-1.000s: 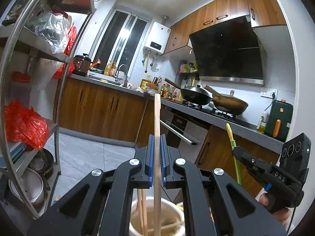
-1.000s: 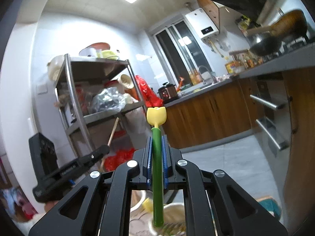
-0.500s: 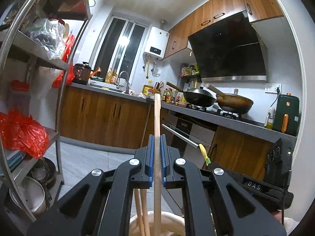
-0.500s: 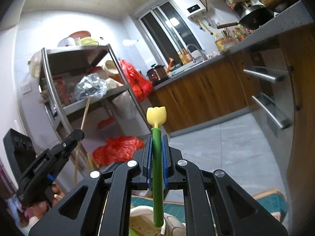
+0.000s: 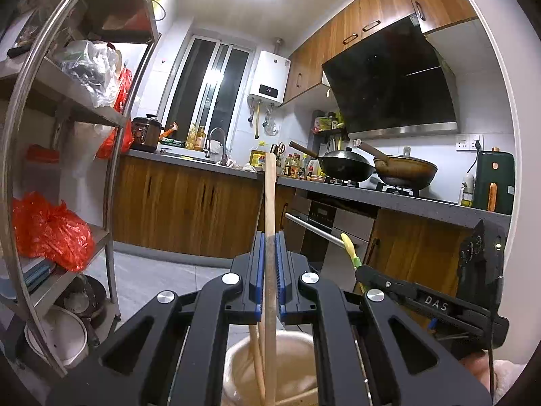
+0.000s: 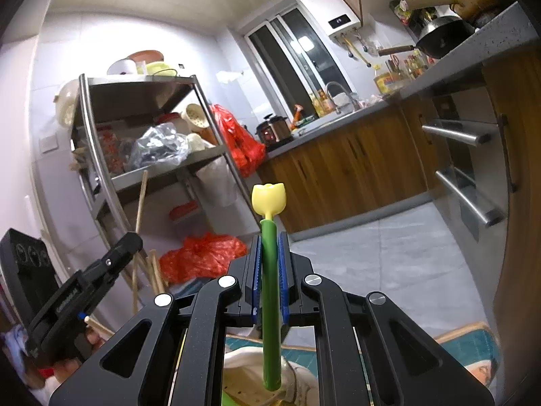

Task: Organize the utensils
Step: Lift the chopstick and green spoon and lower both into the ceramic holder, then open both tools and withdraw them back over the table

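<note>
My left gripper (image 5: 269, 280) is shut on an upright wooden stick (image 5: 269, 209). The stick's lower end reaches down into a beige round holder (image 5: 304, 368) with other wooden sticks in it. My right gripper (image 6: 269, 280) is shut on a green-handled utensil (image 6: 270, 291) topped by a yellow tulip shape (image 6: 268, 199), held upright over a pale holder (image 6: 243, 368) just below. In the left wrist view the right gripper (image 5: 363, 272) stands at the right with the utensil's yellow tip (image 5: 347, 244) above it. The right wrist view shows the left gripper (image 6: 130, 242) at the left with its stick (image 6: 141, 199).
A steel shelf rack (image 5: 111, 169) with red bags (image 5: 50, 233) and pots stands on the left. Wooden cabinets and a grey counter (image 5: 389, 199) carry two woks (image 5: 348, 167), bottles and a sink. A teal mat (image 6: 473, 341) lies under the holder. Grey tiled floor (image 6: 389, 253) is beyond.
Both grippers have sunk toward the holders with their utensils still held. In the left wrist view the right gripper has dropped lower and the beige holder shows more.
</note>
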Motion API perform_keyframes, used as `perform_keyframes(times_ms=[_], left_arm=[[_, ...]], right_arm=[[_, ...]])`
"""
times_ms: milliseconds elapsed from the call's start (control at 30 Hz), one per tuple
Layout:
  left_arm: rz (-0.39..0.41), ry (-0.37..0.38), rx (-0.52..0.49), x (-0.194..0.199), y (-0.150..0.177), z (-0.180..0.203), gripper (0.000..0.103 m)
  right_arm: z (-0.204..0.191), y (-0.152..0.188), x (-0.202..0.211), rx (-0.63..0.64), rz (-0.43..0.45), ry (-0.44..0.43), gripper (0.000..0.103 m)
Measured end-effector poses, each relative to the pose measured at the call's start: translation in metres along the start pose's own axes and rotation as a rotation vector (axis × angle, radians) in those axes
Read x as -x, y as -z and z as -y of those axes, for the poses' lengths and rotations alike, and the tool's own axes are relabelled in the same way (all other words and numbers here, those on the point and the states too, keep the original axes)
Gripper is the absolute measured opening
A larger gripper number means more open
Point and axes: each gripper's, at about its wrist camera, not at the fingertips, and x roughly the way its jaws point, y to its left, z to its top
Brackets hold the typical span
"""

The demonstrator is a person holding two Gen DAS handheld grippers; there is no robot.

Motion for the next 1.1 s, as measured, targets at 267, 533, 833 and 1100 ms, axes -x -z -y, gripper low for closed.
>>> perform_keyframes(times_ms=[267, 533, 833, 1100], left_arm=[[-0.037, 0.024, -0.006, 0.013, 0.012, -0.005, 0.006], [-0.051, 0.045, 0.012, 0.020, 0.015, -0.007, 0.006], [-0.067, 0.065, -0.003, 0.024, 0.018, -0.008, 0.006], [-0.094, 0.064, -0.028, 0.029, 0.026, -0.004, 0.006]], right_arm=[[-0.012, 0.007, 0.010, 0.100, 0.027, 0.032, 0.010], [-0.029, 0.015, 0.016, 0.204, 0.062, 0.057, 0.010], [-0.029, 0.023, 0.029, 0.210, 0.033, 0.056, 0.010], [-0.041, 0.031, 0.034, 0.255, -0.034, 0.089, 0.010]])
